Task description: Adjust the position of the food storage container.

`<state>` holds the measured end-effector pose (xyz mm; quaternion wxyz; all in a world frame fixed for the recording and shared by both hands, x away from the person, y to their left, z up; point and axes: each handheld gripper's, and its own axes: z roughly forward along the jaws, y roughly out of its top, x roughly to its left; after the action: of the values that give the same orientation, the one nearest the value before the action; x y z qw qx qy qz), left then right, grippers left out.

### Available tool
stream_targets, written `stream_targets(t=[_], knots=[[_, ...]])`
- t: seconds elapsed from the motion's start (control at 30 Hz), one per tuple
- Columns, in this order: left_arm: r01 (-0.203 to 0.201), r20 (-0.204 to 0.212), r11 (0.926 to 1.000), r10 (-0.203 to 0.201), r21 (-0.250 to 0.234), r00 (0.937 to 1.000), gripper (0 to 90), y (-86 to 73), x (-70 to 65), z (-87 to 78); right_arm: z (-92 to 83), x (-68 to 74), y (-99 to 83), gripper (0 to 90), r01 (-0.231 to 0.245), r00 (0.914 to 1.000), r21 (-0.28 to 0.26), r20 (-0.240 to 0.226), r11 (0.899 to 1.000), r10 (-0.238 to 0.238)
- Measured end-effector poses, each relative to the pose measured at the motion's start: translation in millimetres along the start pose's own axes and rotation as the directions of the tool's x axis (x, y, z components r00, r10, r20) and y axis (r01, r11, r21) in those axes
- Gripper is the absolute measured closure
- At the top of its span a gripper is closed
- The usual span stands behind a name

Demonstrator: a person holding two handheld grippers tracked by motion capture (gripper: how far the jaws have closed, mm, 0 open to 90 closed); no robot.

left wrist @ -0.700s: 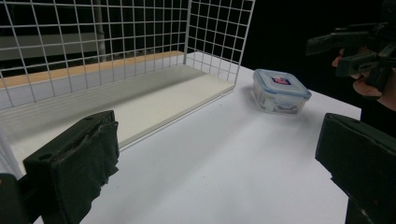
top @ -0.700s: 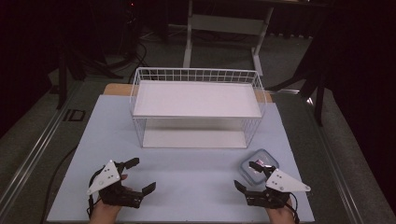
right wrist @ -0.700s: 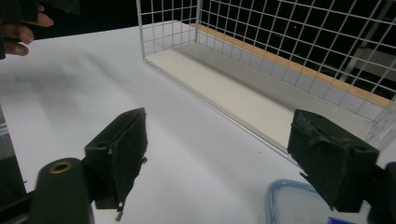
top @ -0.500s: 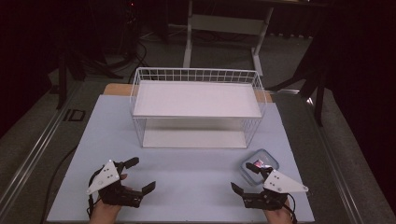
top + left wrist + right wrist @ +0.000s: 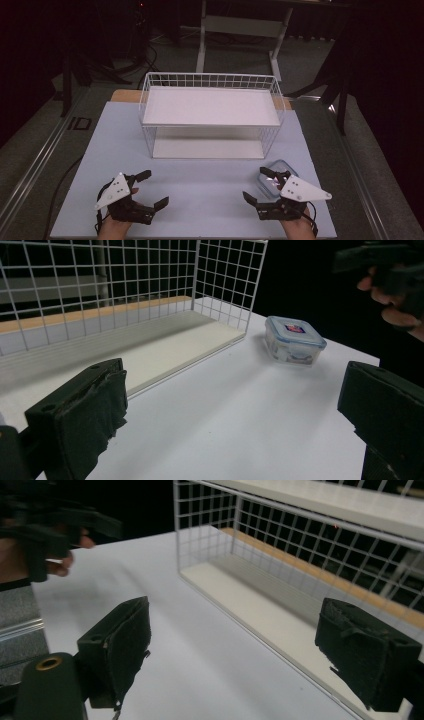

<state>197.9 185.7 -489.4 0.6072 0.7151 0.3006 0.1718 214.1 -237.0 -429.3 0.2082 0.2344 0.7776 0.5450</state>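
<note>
A small clear food box with a blue-rimmed lid [image 5: 286, 167] sits on the white table top at the right front; it also appears in the left gripper view [image 5: 294, 337]. My right gripper [image 5: 258, 185] hovers just in front and left of the box, partly covering it. It is open, with nothing between its pads [image 5: 120, 647]. My left gripper [image 5: 151, 189] is at the left front, open and empty, and its pads [image 5: 82, 412] stand wide apart. A white two-tier wire rack [image 5: 212, 107] stands behind both grippers.
The white sheet [image 5: 210, 180] covers the table from the rack to the front edge. The rack's lower shelf [image 5: 165, 347] opens toward me and its upper shelf [image 5: 350, 502] is bare. A metal rail [image 5: 35, 165] runs along the left side. Dark floor and stands lie beyond.
My right gripper has edged slightly to the left, beside the box. The left gripper has stayed where it was. Both have kept their jaws wide.
</note>
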Motion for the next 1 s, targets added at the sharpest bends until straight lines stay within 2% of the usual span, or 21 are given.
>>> stream_targets(t=[0.07,0.1,0.2,0.3,0.5,0.57,0.63,0.7,0.8,0.93,1.0], knots=[[-0.006,0.0,1.0,0.006,0.003,1.0,0.4,0.1,-0.4,0.6,3.3,-7.0,0.1,14.0,-0.011,0.9998,0.012,0.019,1.0,0.011],[-0.008,-0.002,1.0,0.008,0.003,1.0,0.4,-0.1,-0.4,0.6,4.0,-11.4,-1.2,13.9,-0.018,0.9998,0.001,0.011,1.0,0.018],[-0.011,-0.008,0.9999,0.011,0.009,0.9999,0.4,-0.7,-0.1,0.2,5.6,-22.1,-5.2,14.6,-0.058,0.9978,-0.007,0.034,0.998,0.058],[-0.005,-0.006,1.0,0.005,0.004,1.0,0.4,-0.3,0.3,-0.5,5.1,-34.0,-10.0,18.5,-0.073,0.9953,0.012,0.065,0.997,0.072],[-0.007,-0.001,1.0,0.007,0.007,1.0,0.4,-0.4,-0.6,0.8,-1.8,-66.4,-21.7,29.3,-0.131,0.9838,0.036,0.128,0.991,0.126],[-0.006,0.002,1.0,0.006,0.007,1.0,0.4,-0.5,-0.8,1.4,-4.6,-76.5,-26.3,36.7,-0.133,0.979,0.054,0.163,0.99,0.123],[-0.012,-0.001,0.9998,0.012,0.014,0.9999,0.4,-0.8,-1.0,1.8,-7.3,-85.7,-31.6,43.4,-0.125,0.9708,0.073,0.215,0.989,0.107],[-0.02,-0.003,0.9996,0.02,0.018,0.9998,0.4,-0.9,-1.4,2.1,-9.6,-95.6,-37.5,48.6,-0.139,0.9618,0.087,0.249,0.986,0.113],[-0.017,-0.001,0.9997,0.017,0.017,0.9999,0.4,-1.1,-1.3,2.1,-12.9,-109.2,-46.0,59.3,-0.148,0.9518,0.114,0.286,0.982,0.11],[-0.012,0.002,0.9998,0.012,0.017,0.9999,0.4,-1.3,-0.5,2.7,-16.8,-123.1,-57.2,71.9,-0.161,0.9333,0.145,0.344,0.976,0.103],[-0.011,0.002,0.9998,0.011,0.017,0.9999,0.4,-1.3,-0.5,2.7,-18.3,-128.8,-63.1,80.0,-0.178,0.9287,0.166,0.354,0.97,0.11]])
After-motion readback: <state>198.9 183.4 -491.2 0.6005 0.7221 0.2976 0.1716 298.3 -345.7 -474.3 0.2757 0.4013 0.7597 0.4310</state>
